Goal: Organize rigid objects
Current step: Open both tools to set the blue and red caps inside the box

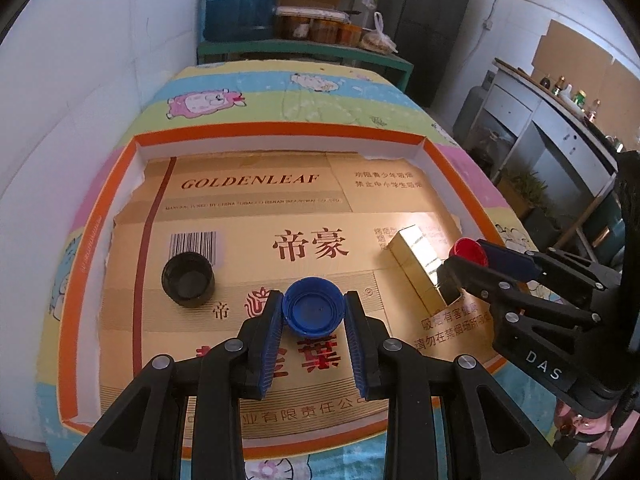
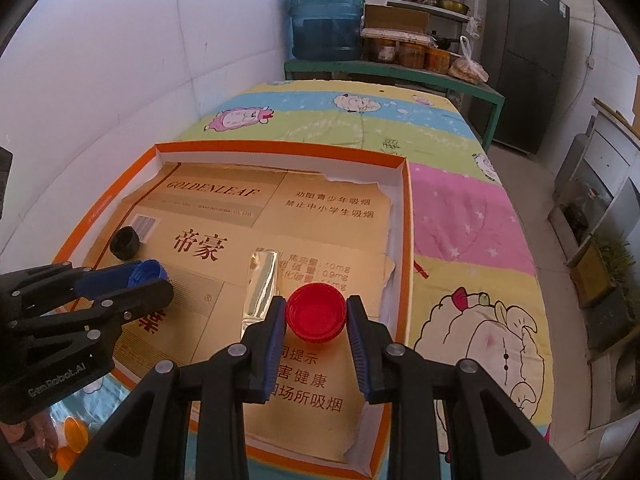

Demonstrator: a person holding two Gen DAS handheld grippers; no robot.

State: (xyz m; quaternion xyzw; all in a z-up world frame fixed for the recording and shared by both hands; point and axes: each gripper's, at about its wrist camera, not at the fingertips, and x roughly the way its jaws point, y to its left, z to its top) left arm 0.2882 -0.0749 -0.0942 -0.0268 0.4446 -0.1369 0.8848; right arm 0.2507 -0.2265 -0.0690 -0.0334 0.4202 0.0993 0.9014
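Observation:
My left gripper (image 1: 313, 312) is shut on a blue bottle cap (image 1: 313, 307), open side up, over the cardboard-lined orange tray (image 1: 280, 130). My right gripper (image 2: 316, 316) is shut on a red bottle cap (image 2: 316, 311), open side up, near the tray's right side. A black cap (image 1: 188, 279) lies on the cardboard left of the blue cap. A shiny gold box (image 1: 418, 266) lies between the two grippers. In the right wrist view the left gripper (image 2: 156, 278) with the blue cap (image 2: 147, 271), the black cap (image 2: 125, 243), the gold box (image 2: 262, 284) and the tray (image 2: 408, 240) show too.
The tray rests on a table with a cartoon sheep cloth (image 2: 460, 208). A white wall (image 1: 80, 80) runs along the left. A green shelf with a blue water jug (image 2: 326, 16) stands behind. Orange caps (image 2: 74, 434) lie low at the left.

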